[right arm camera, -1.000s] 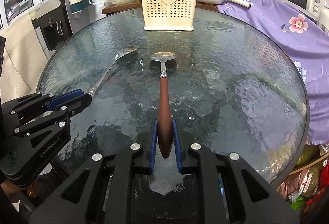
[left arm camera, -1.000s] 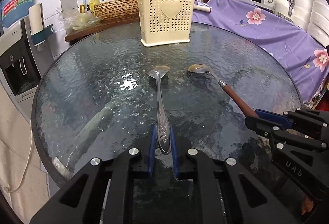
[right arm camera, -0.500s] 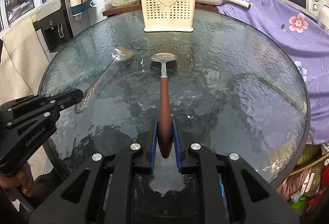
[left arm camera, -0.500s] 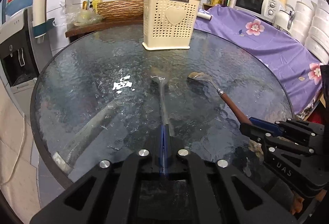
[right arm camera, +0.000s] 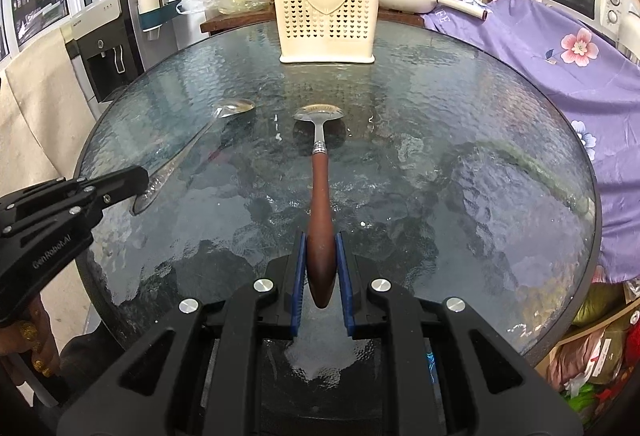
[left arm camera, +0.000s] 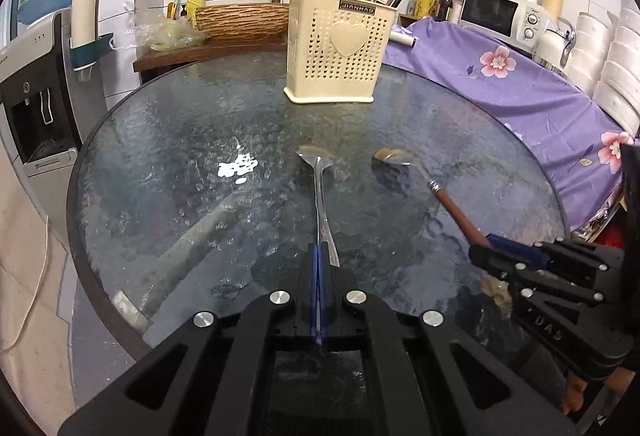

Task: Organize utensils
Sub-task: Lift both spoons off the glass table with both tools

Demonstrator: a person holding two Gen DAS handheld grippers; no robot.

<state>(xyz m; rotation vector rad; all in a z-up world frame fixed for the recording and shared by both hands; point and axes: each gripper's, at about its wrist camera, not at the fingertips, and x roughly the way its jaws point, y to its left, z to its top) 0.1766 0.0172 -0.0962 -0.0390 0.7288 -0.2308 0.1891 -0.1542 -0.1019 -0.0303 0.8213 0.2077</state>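
The left hand-held gripper (left arm camera: 319, 260) is closed on the steel spoon (left arm camera: 320, 192) handle, and the right hand-held gripper (right arm camera: 322, 268) clamps the wooden-handled spoon (right arm camera: 320, 172). Both bowls rest mid-frame on the worktop (right arm camera: 460, 164), aimed at the utensil holder (right arm camera: 326, 14) at top centre, probably for insertion.

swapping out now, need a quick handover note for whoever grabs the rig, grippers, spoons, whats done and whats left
Left gripper: shut on the steel spoon handle.
Right gripper: shut on the wooden-handled spoon.
Both spoons: bowls low over the glass table, pointing at the caddy across it; contact unclear.
Done: both spoons gripped.
Left: carry each to the caddy and drop it in, beside the utensils already there.
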